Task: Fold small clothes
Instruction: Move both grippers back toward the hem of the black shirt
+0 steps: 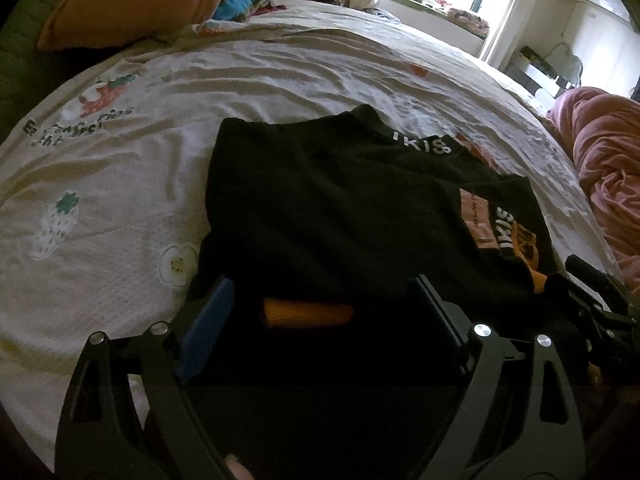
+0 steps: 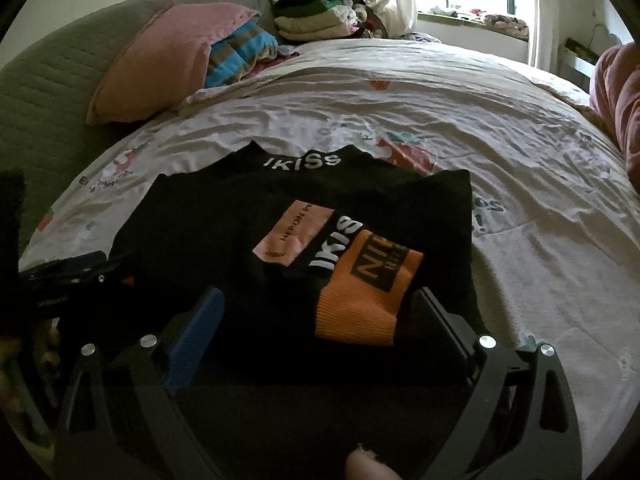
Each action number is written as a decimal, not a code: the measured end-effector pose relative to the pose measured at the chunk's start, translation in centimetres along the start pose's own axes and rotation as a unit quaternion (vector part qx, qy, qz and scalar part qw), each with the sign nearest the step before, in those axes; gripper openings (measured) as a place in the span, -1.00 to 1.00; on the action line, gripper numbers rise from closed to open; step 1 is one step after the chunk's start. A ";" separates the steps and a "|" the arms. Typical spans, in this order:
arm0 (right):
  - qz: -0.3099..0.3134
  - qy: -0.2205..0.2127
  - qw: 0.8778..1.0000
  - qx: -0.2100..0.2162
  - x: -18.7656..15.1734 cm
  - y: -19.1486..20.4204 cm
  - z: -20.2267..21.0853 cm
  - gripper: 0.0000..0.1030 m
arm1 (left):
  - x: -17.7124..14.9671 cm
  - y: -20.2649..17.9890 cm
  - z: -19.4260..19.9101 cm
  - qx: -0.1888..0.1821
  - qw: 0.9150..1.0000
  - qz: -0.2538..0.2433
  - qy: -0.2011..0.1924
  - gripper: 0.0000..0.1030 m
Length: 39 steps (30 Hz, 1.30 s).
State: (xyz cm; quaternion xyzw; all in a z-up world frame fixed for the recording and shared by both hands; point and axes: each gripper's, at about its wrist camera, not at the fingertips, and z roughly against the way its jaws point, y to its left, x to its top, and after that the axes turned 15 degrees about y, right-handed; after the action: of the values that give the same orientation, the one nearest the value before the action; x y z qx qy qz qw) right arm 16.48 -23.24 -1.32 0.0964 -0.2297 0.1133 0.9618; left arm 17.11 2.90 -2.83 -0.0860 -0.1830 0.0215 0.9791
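Black sweater part-folded on the bed

The black sweater, soft, light and limp, lies on the bedsheet; take it at the near hem. Left claw and right claw stand wide around its orange cuffs.

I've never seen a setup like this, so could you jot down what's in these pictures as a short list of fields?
Place: bed with a printed sheet
Garment: black top with orange cuffs, partly folded
Left gripper: open, around one orange cuff
Right gripper: open, around the other cuff
Nearby: pink pillow, stacked clothes
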 end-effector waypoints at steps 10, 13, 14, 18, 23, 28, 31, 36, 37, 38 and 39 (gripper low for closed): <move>0.004 -0.020 1.000 0.000 -0.3 0.3 1.4 0.84 | -0.4 -0.1 1.4 0.001 1.000 -0.001 -0.017 0.80; 0.005 -0.023 1.000 0.001 -0.4 0.4 1.7 0.84 | -0.5 -0.1 1.8 0.002 1.000 -0.001 -0.021 0.81; 0.005 -0.024 1.000 0.002 -0.4 0.4 1.8 0.84 | -0.5 -0.2 1.9 0.002 1.000 -0.001 -0.023 0.81; 0.005 -0.028 1.000 0.003 -0.5 0.5 2.3 0.90 | -0.7 -0.3 2.4 0.008 1.000 -0.003 -0.029 0.81; 0.007 -0.033 0.999 0.004 -0.7 0.7 2.9 0.90 | -1.0 -0.1 2.9 0.009 0.999 -0.001 -0.033 0.81; 0.011 -0.035 0.999 0.004 -1.0 1.1 3.3 0.90 | -1.4 0.0 3.8 0.008 0.999 -0.003 -0.040 0.81; 0.016 -0.037 0.999 0.005 -1.2 1.4 3.8 0.90 | -1.8 0.0 4.3 0.009 0.999 -0.006 -0.044 0.81; 0.021 -0.039 0.999 0.006 -1.7 1.5 4.6 0.90 | -2.7 0.0 5.3 0.016 0.999 -0.012 -0.048 0.81; 0.022 -0.039 0.999 0.006 -1.9 1.5 4.8 0.90 | -2.9 0.1 5.5 0.017 0.999 -0.013 -0.049 0.81; 0.022 -0.039 0.999 0.005 -1.9 1.6 4.9 0.90 | -3.0 0.1 5.6 0.019 0.999 -0.014 -0.049 0.81; 0.023 -0.040 0.999 0.005 -2.1 1.6 5.1 0.90 | -3.3 0.3 5.8 0.021 0.998 -0.014 -0.051 0.81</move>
State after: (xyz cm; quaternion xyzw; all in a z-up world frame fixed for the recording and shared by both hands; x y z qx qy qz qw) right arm 12.15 -23.31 2.36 0.1008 -0.2696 0.1326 0.9485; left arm 11.94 3.87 1.33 -0.0615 -0.2329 0.0157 0.9704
